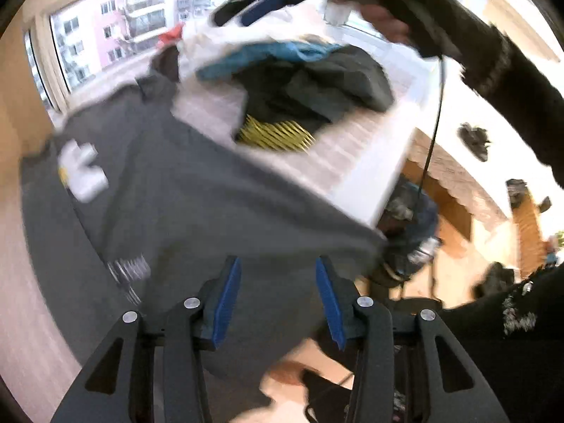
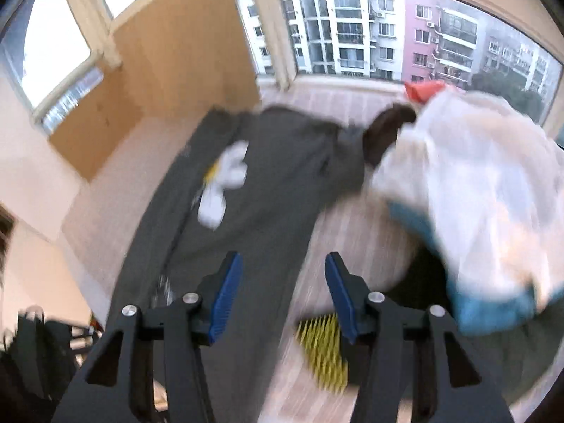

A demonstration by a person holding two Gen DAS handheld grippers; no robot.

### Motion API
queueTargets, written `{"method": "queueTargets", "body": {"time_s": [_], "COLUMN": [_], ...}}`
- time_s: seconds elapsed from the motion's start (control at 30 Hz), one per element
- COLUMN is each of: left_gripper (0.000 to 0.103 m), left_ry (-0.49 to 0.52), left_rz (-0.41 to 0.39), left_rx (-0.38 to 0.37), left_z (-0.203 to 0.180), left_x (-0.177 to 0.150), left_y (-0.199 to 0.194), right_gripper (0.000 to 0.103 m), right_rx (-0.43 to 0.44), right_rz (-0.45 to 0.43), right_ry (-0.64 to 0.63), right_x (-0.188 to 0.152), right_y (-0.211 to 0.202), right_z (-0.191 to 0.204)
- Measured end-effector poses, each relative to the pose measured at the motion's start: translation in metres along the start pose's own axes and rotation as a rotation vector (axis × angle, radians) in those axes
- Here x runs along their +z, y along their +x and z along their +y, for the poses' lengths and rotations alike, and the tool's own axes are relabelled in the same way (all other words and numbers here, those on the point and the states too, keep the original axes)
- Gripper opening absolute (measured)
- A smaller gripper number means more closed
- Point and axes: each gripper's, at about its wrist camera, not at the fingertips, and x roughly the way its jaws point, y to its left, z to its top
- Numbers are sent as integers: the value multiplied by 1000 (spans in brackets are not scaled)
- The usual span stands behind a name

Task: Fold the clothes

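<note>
On my left wrist camera the left gripper (image 1: pixel 278 296) has its blue-padded jaws spread wide with nothing pinched between them; the dark grey garment (image 1: pixel 169 190) passes under the gap, but I cannot tell whether the pads touch it. The garment lies spread over the near part of the white striped worktop (image 1: pixel 356 155), its lower edge spilling over the worktop's near edge toward me. Its long axis runs from my jaws away toward the window (image 1: pixel 105 35), with the white printed figure (image 1: pixel 83 171) sitting toward the far end. On the right wrist camera the right gripper (image 2: pixel 283 296) is likewise wide open and empty, hovering over the garment's (image 2: pixel 268 183) near end; from here the cloth stretches as a long band from just under the left pad up and away toward the window (image 2: pixel 387 31). To its right sits a heap of other clothes: white fabric (image 2: pixel 472 190) over something blue (image 2: pixel 493 313), and a yellow ribbed piece (image 2: pixel 322 352) near the right pad. Both frames are motion-blurred, so fine folds are unreadable.
</note>
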Motion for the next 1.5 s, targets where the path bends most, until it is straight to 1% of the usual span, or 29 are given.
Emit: {"method": "queueTargets", "body": {"time_s": [0.03,0.07,0.1,0.13,0.17,0.2,0.23,0.3,0.33,0.4,0.43,0.47,0.5,0.57,0.7,0.8,0.83,0.87,0.9,0.93,0.97,1.03,1.13,1.17,1.23,1.33,1.43,1.47,1.5], "left_gripper": [42,42,42,43,43,44,44,44,44,44,44,45,45,45,46,47,42,38,20,7,6,6,6,6,6,6,6,6,6], "left_ry": [3,7,8,4,1,-3,-9,-41,-62,-100,-120,-135,-143,-158,-182,-211,-213,-219,-235,-250,-274,-362,-505,-549,-590,-601,-641,-657,-676], "left_rz": [-2,-4,-6,-6,-6,-6,-6,7,11,21,33,45,59,88,154,173,159,147,141,134,118,45,-68,-92,-116,-111,-107,-107,-108], "left_rx": [36,73,108,140,172,205,229,243,257,279,306,328,340,365,415,403,389,377,369,360,342,268,150,106,63,93,118,126,129], "left_z": [8,16,25,36,48,59,70,87,95,104,109,113,117,124,138,150,152,154,157,159,162,171,187,193,200,205,215,221,226], "left_x": [18,35,54,74,95,116,135,169,183,211,222,230,234,241,247,245,244,242,240,238,236,227,210,205,199,191,185,184,181], "left_y": [2,3,8,17,27,36,47,82,100,139,159,177,188,211,247,261,261,260,257,255,250,229,196,190,185,186,186,186,185], "right_gripper": [35,34,35,37,47,49,49,49,49,49,49,49,49,49,49,49,48,34,16,15,12,12,12,14,22,22,24,30,38], "right_rx": [22,44,31,17,-10,-36,-60,-35,-21,-43,-57,-59,-53,-40,-23,-18,-16,-13,-4,5,26,69,158,175,163,108,135,129,124], "right_rz": [-4,-6,-10,-13,-1,11,23,70,106,144,160,174,203,236,265,297,310,320,332,342,329,303,260,259,282,286,301,314,331], "right_ry": [12,16,-9,-35,-72,-110,-145,-137,-119,-112,-120,-122,-118,-125,-165,-198,-216,-233,-239,-244,-236,-218,-159,-138,-107,-81,-50,-58,-65], "right_x": [21,44,63,83,97,112,126,148,159,170,174,175,178,175,184,182,179,176,175,173,174,177,183,185,187,191,191,189,187], "right_y": [8,13,24,35,49,64,78,111,134,174,195,203,222,239,268,287,292,293,295,295,289,275,248,244,240,240,244,246,249], "right_z": [-14,-28,-35,-42,-46,-49,-53,-71,-83,-96,-103,-107,-113,-117,-118,-116,-114,-113,-114,-115,-115,-117,-126,-129,-140,-155,-165,-164,-162]}}
